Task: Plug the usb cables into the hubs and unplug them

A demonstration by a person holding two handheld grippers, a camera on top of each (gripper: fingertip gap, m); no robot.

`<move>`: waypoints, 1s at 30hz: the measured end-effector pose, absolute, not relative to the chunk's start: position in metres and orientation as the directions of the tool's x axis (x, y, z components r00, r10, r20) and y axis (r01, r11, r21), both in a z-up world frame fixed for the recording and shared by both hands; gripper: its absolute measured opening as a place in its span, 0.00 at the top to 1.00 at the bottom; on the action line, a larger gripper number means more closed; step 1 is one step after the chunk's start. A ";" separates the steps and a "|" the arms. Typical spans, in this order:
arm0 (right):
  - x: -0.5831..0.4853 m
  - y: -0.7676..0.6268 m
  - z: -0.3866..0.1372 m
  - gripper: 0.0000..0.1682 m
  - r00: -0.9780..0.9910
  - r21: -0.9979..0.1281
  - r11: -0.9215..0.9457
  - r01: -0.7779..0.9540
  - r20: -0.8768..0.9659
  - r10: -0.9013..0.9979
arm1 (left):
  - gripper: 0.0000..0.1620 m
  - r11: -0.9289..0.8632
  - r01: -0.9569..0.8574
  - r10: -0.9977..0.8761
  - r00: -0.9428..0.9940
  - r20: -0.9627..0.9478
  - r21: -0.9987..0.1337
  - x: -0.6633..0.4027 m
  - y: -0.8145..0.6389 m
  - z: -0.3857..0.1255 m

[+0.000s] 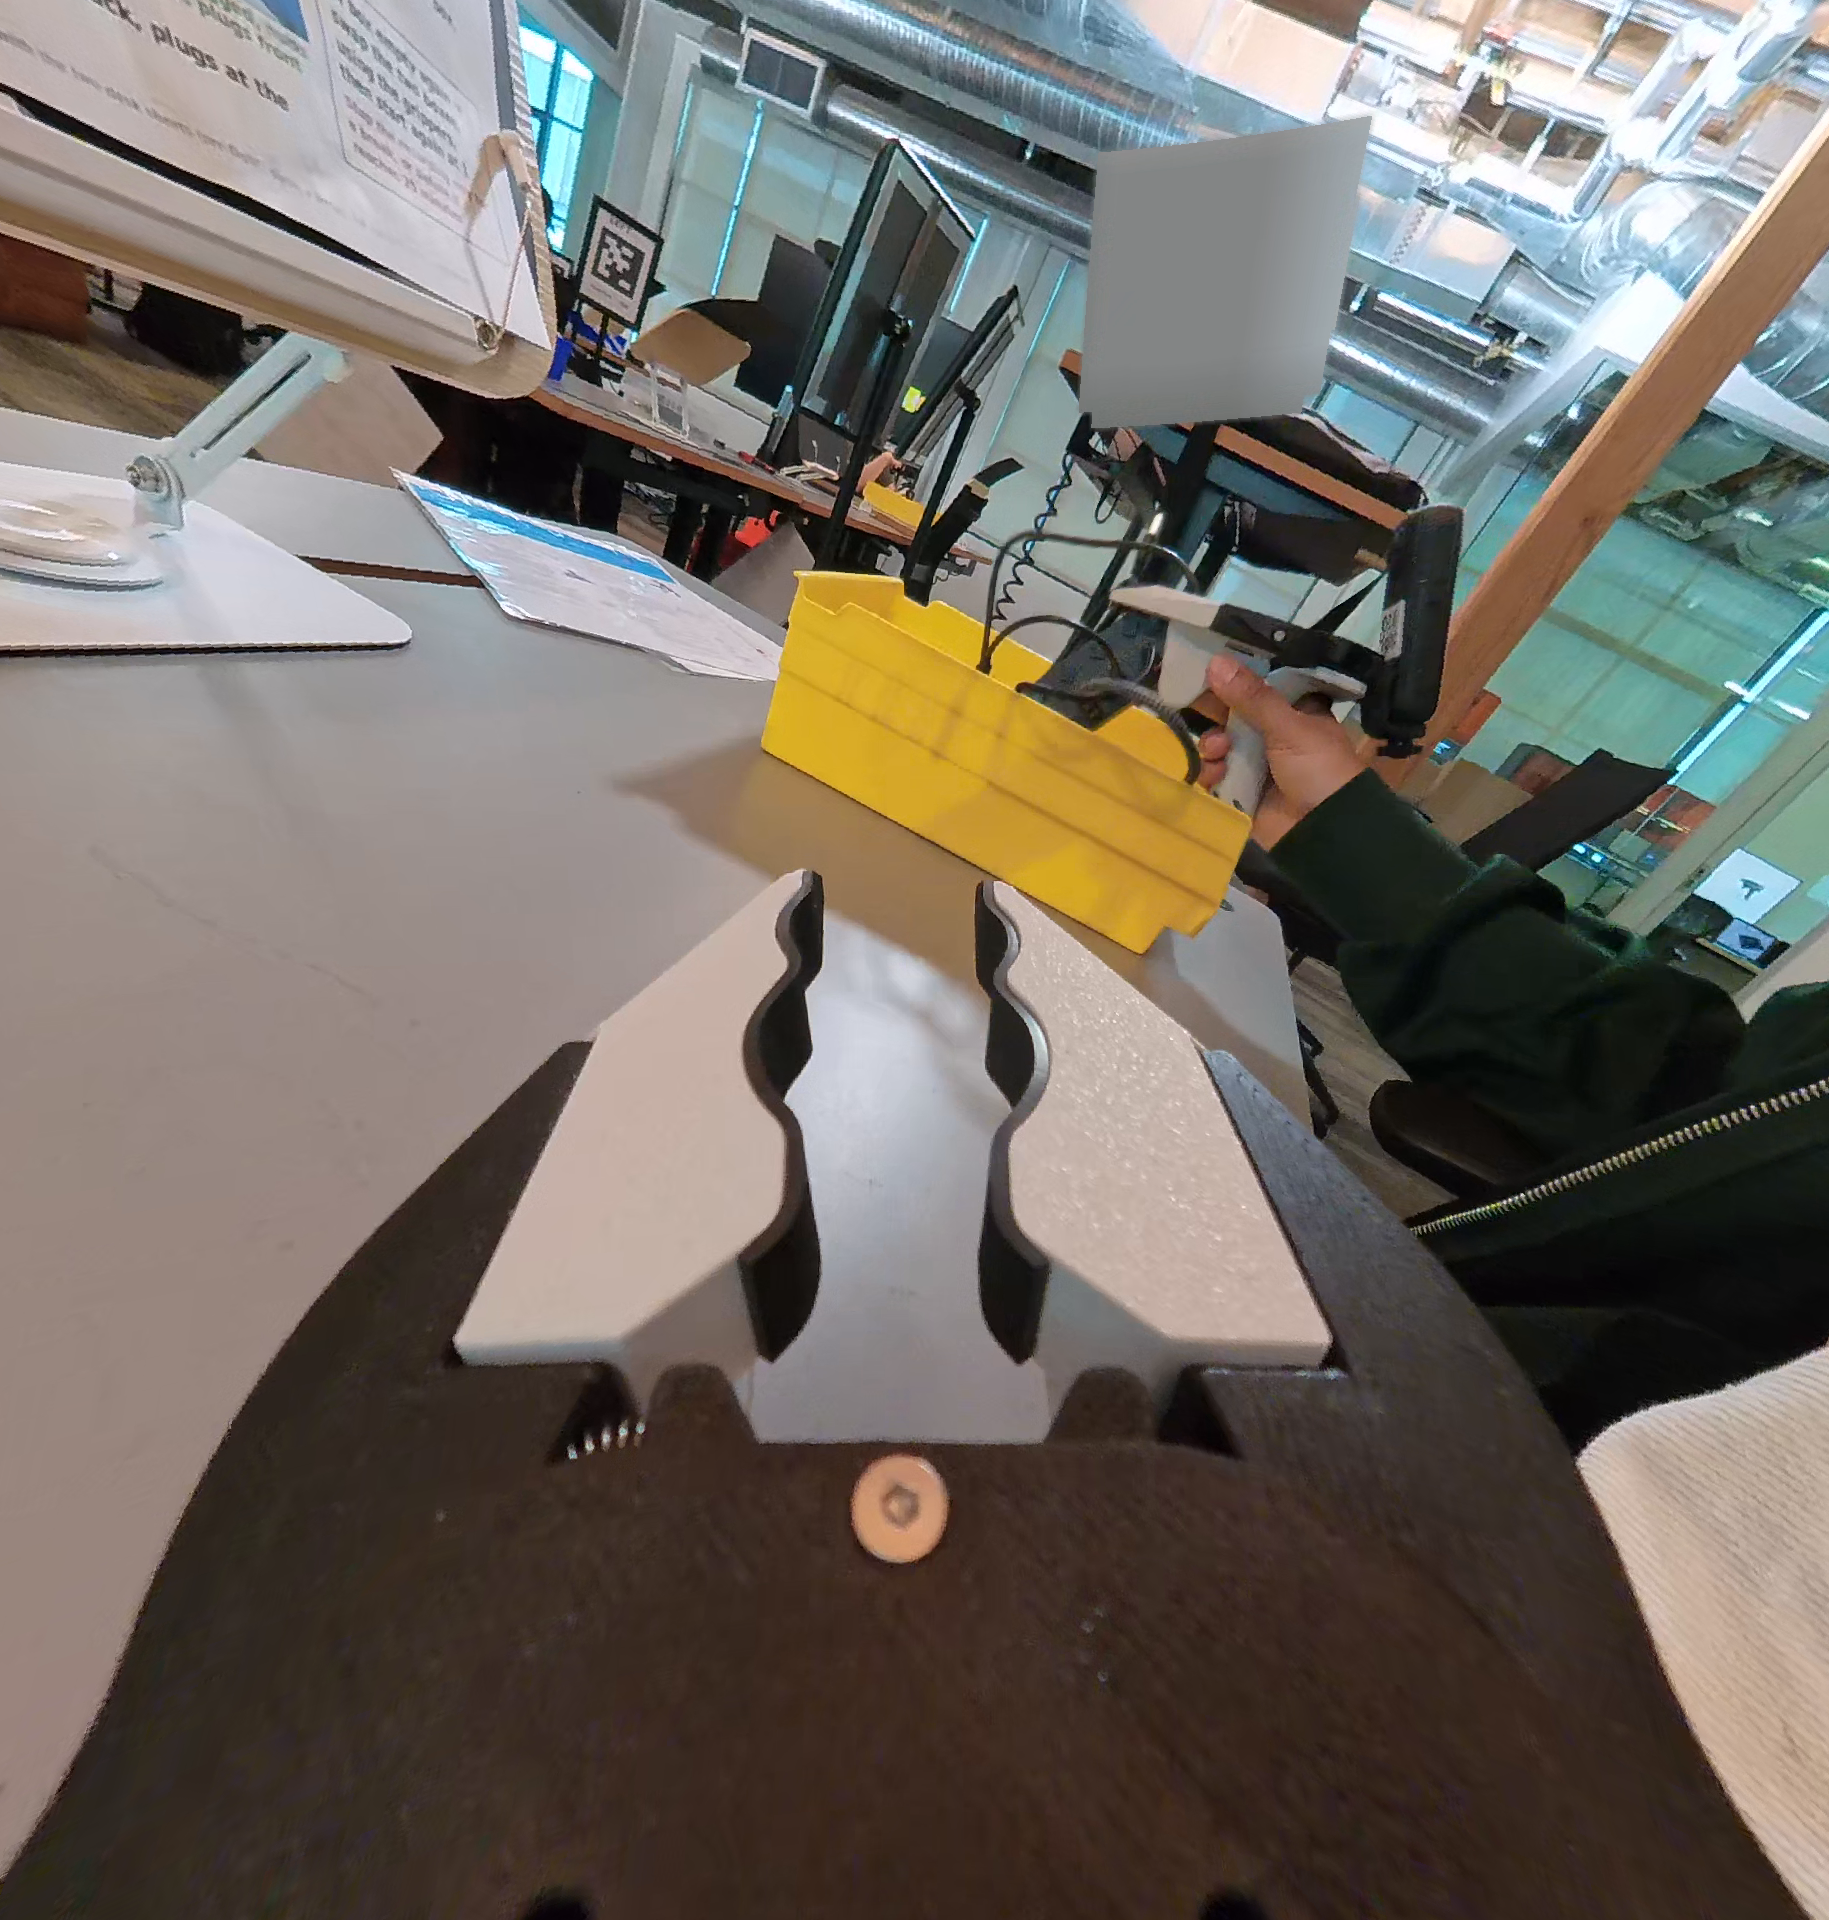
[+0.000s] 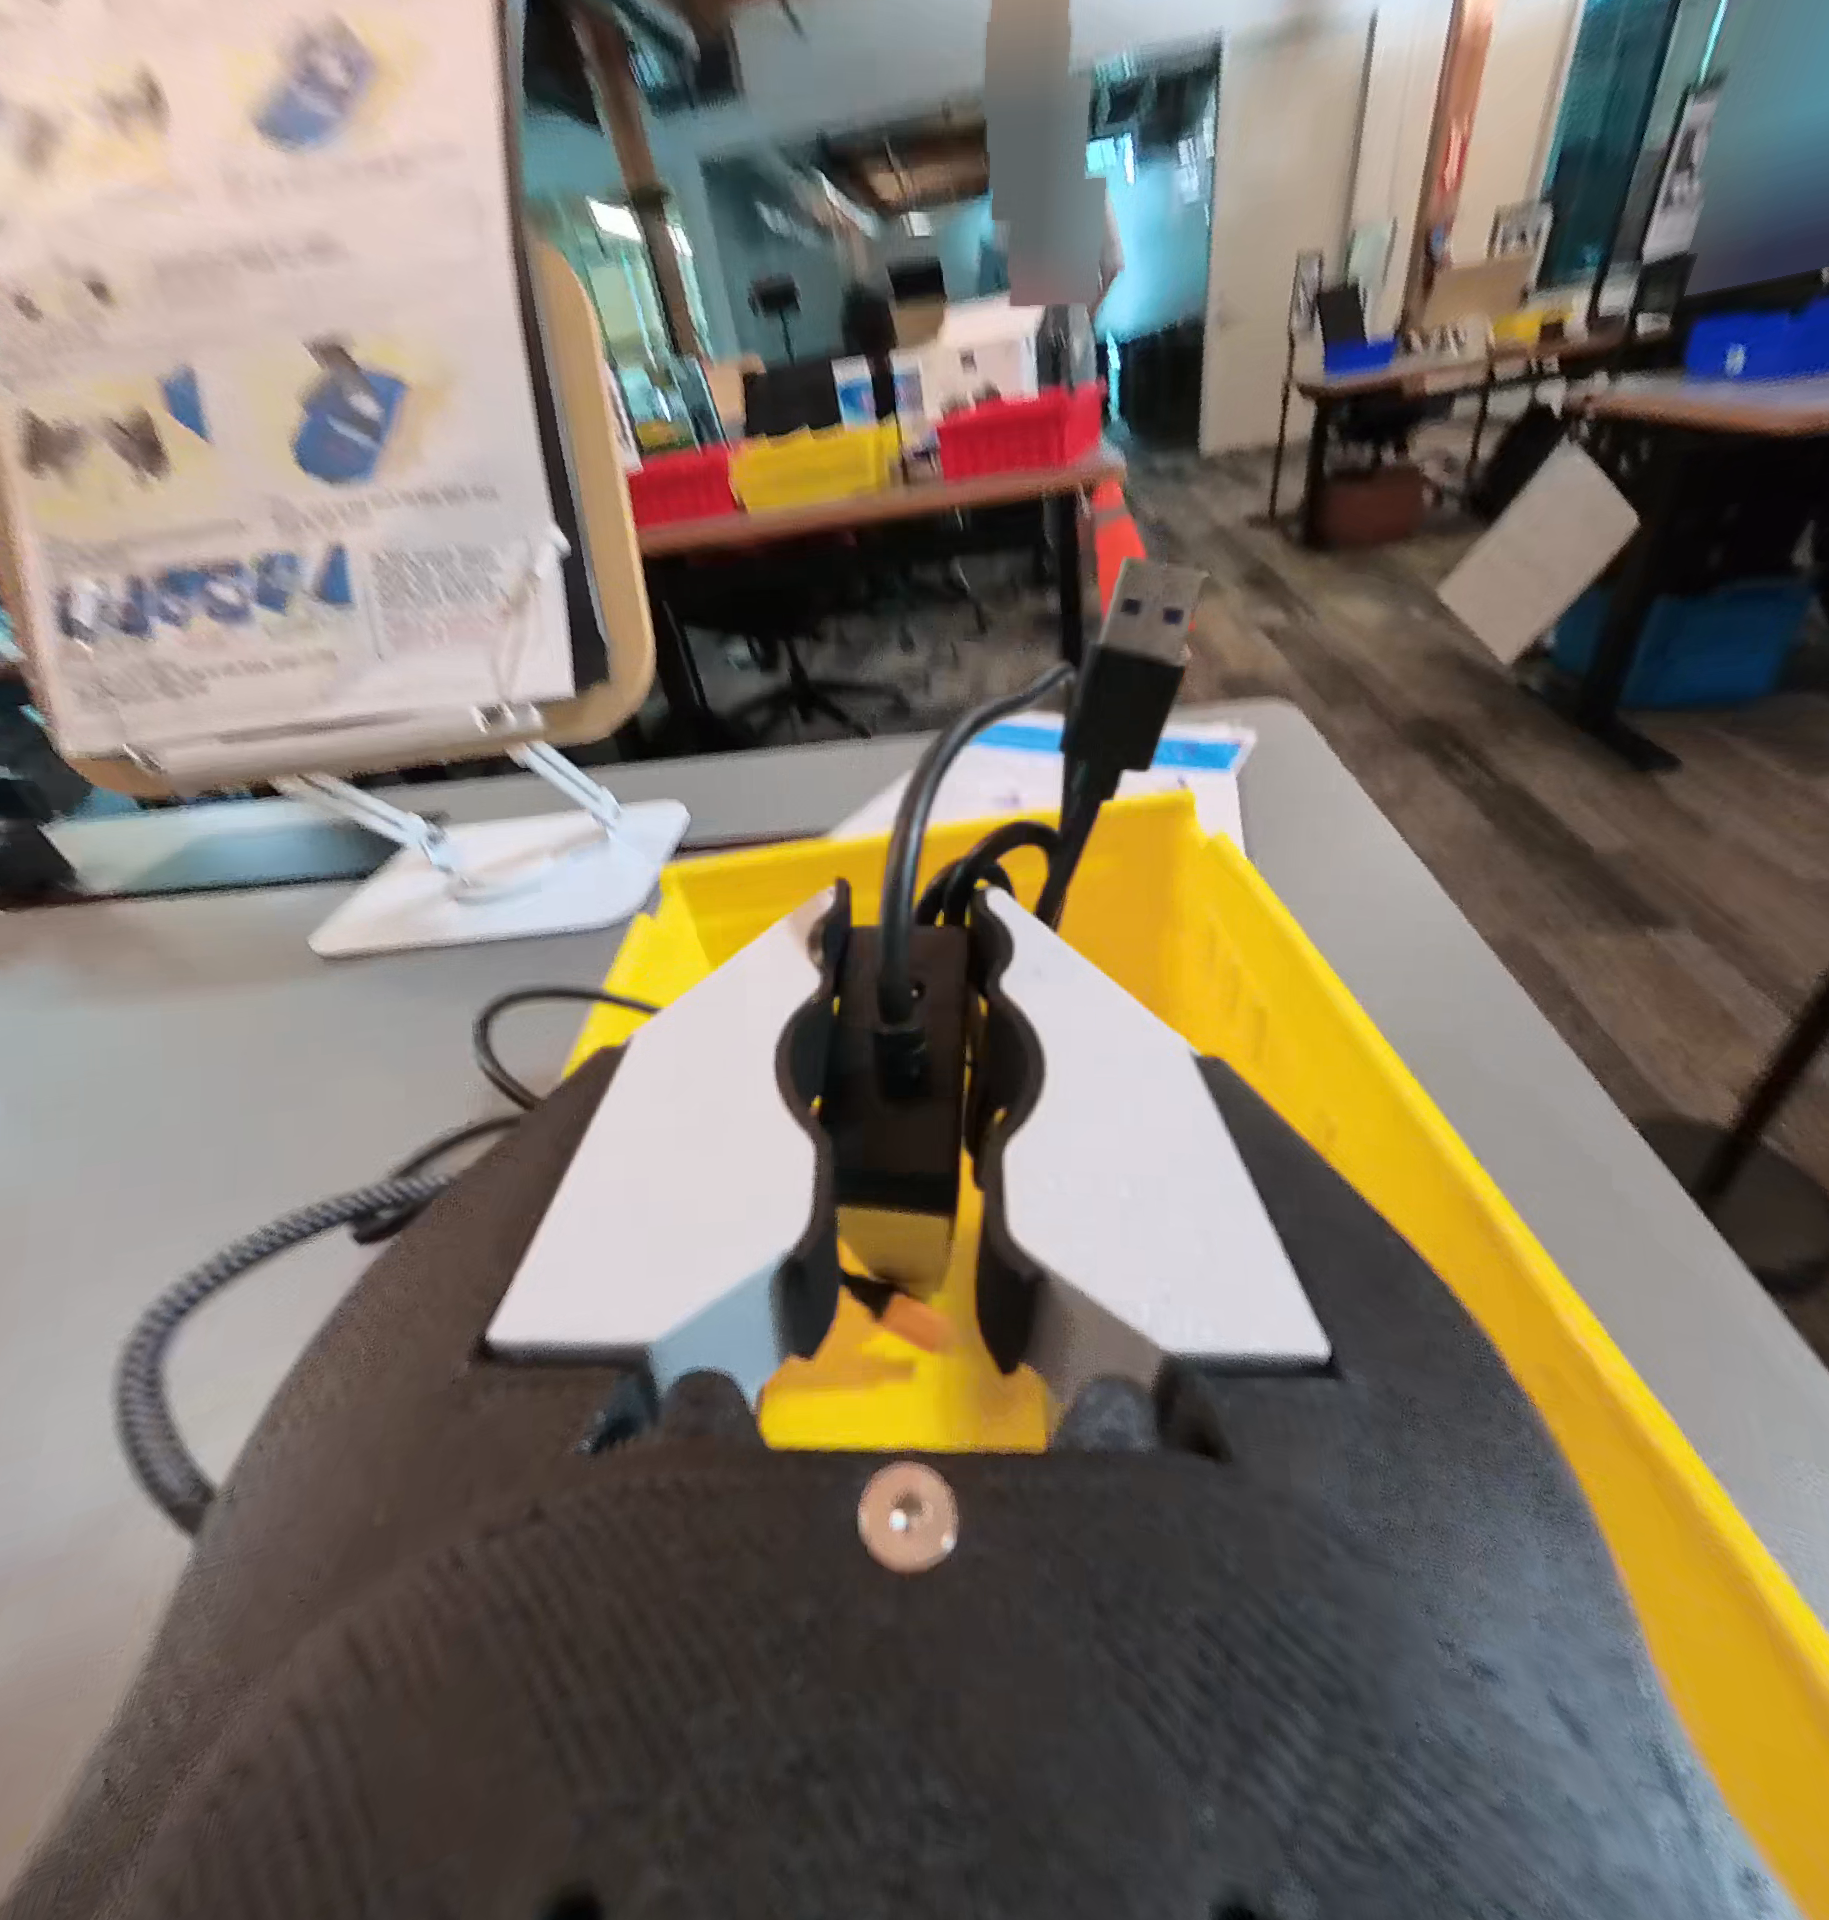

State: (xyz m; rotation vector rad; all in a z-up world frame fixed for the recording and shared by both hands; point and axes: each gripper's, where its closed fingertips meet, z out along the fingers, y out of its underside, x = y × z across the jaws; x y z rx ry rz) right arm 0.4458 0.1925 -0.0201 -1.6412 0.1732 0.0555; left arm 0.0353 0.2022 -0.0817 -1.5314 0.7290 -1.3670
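Right wrist view: right gripper (image 2: 905, 935) clenched on a small black hub (image 2: 894, 1101), centre of frame, above the yellow bin (image 2: 1409, 1091). Hub sits lengthwise between the jaws, its short black cable (image 2: 915, 821) looping up from the far end. A USB-A plug (image 2: 1133, 665) stands upright above the bin, upper centre, metal tip pointing up; whether it belongs to this hub's own lead cannot be told. A braided cable (image 2: 162, 1351) trails over the worktop (image 2: 162, 1039) at lower left. Frame is motion-blurred.

Left wrist view: left gripper (image 1: 899, 904) released, jaws apart, nothing between them, hovering over bare worktop at lower centre. Bin lies centre right, with the other gripper held by a hand (image 1: 1294, 738) just behind it. Document stand (image 1: 162, 582) at upper left, printed sheet (image 1: 588, 582) beside it.

Handling judgement: hub looks light and rigid, smooth plastic, likely to twist in the jaws under push force, so a grip across its flat sides suits. Plug is stiff; cable is springy and will pull the plug off line. Best to pinch the plug on its black moulded body, not the cord or the metal shell, leaving the tip free for the port.
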 end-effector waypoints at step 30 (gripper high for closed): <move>0.509 0.062 -0.065 0.76 0.873 -0.965 -0.262 0.019 0.144 -0.466 | 0.84 -0.469 0.121 -0.859 0.169 0.484 -0.875 0.039 0.197 -0.087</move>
